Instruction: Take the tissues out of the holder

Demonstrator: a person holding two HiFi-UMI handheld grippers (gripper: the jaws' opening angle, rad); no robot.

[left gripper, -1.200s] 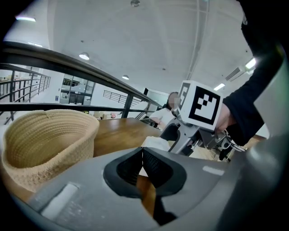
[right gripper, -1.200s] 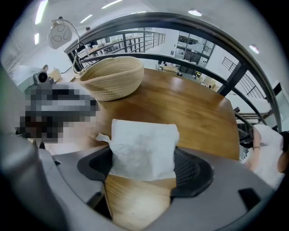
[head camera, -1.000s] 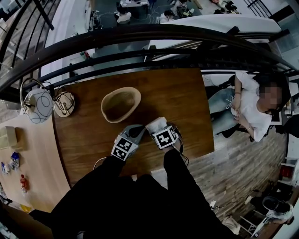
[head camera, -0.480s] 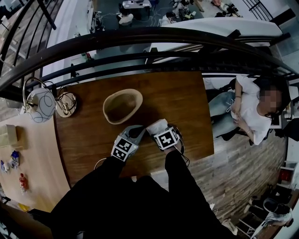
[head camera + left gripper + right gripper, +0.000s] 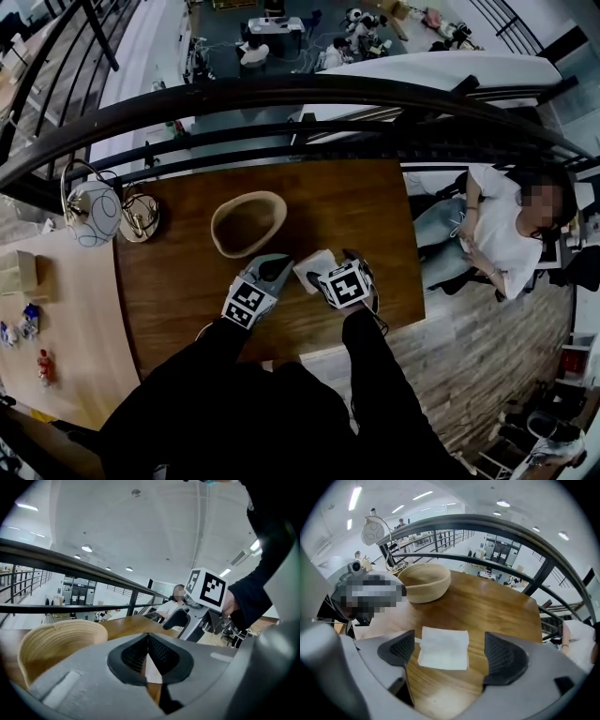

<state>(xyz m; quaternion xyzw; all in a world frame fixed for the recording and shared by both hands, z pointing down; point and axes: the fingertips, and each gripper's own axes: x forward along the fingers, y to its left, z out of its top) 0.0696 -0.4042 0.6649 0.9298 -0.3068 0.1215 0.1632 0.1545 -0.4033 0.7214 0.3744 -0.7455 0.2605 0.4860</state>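
Tissue dropped flat near basket

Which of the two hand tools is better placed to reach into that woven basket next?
The left, probably. The left gripper sits just in front of the woven basket and carries nothing, though its jaws are shut. The right gripper is farther off, its jaws opening around the tissue lying on the table.

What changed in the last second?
The right gripper let go of the tissue: its fingers are opening, and the tissue now lies flat on the table between them. The left gripper stayed shut beside it; the basket has not moved.
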